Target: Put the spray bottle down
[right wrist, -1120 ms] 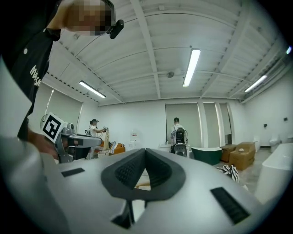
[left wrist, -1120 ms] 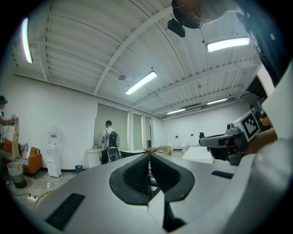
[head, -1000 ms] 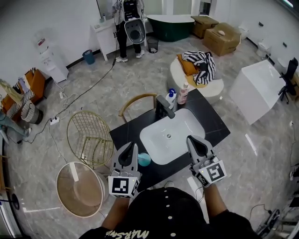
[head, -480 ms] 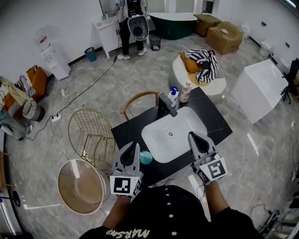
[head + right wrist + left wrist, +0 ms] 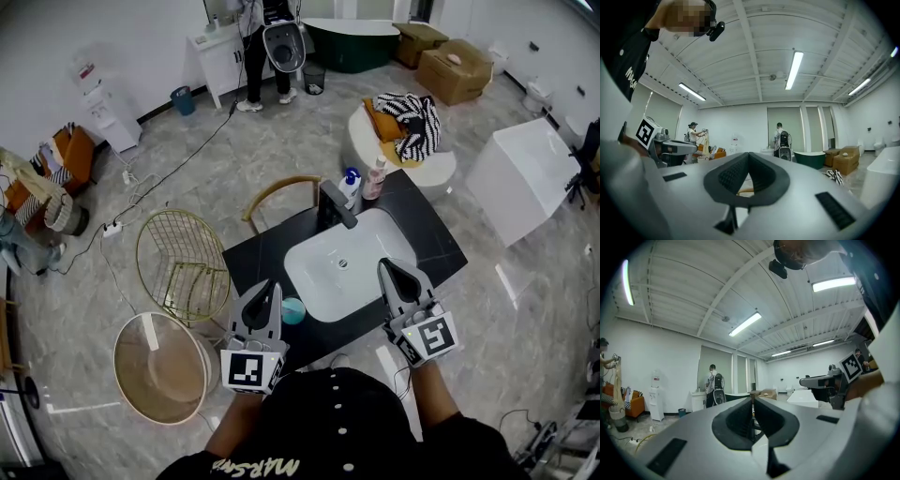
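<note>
The spray bottle (image 5: 347,187), white with a blue head, stands upright at the back of the black counter (image 5: 253,267), beside the dark faucet (image 5: 333,206) and a pink bottle (image 5: 377,177). Neither gripper touches it. My left gripper (image 5: 266,287) hovers over the counter's front left edge, its jaws together and empty (image 5: 752,401). My right gripper (image 5: 391,273) hangs over the front right rim of the white basin (image 5: 323,272), also shut with nothing in it (image 5: 748,157). A small teal cup (image 5: 293,310) sits just right of the left gripper.
A gold wire chair (image 5: 183,267) and a round tan tub (image 5: 159,375) stand left of the counter. A wooden chair back (image 5: 277,199) is behind it. A white pouf with striped cloth (image 5: 408,131) and a white block (image 5: 520,169) stand to the right. A person (image 5: 272,37) stands far back.
The head view has drifted slightly. Both grippers stay in the same places over the counter, still shut and empty.
</note>
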Action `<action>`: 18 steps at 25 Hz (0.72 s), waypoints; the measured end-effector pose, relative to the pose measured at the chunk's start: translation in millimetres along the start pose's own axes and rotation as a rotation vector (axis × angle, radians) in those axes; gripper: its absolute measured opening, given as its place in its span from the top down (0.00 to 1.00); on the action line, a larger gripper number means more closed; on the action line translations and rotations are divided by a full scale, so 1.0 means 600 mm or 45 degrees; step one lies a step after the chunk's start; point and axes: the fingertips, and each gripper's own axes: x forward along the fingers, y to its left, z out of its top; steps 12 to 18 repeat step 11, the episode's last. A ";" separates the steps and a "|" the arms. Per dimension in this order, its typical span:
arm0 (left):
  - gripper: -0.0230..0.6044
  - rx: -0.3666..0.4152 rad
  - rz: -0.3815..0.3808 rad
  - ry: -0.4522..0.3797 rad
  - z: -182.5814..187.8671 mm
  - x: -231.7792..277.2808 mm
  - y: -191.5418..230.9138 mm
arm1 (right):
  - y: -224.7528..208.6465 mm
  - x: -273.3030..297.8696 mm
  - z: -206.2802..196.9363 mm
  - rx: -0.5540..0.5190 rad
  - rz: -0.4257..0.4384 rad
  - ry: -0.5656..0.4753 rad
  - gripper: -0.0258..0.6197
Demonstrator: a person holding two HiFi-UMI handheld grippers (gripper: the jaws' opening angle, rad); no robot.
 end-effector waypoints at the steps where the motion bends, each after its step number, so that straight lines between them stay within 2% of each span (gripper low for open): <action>1: 0.93 -0.003 0.001 -0.001 0.000 0.000 0.000 | 0.001 0.001 0.001 -0.004 0.001 0.001 0.97; 18: 0.93 -0.013 0.015 0.000 -0.002 -0.004 0.004 | 0.010 0.002 0.004 -0.020 0.028 -0.005 0.97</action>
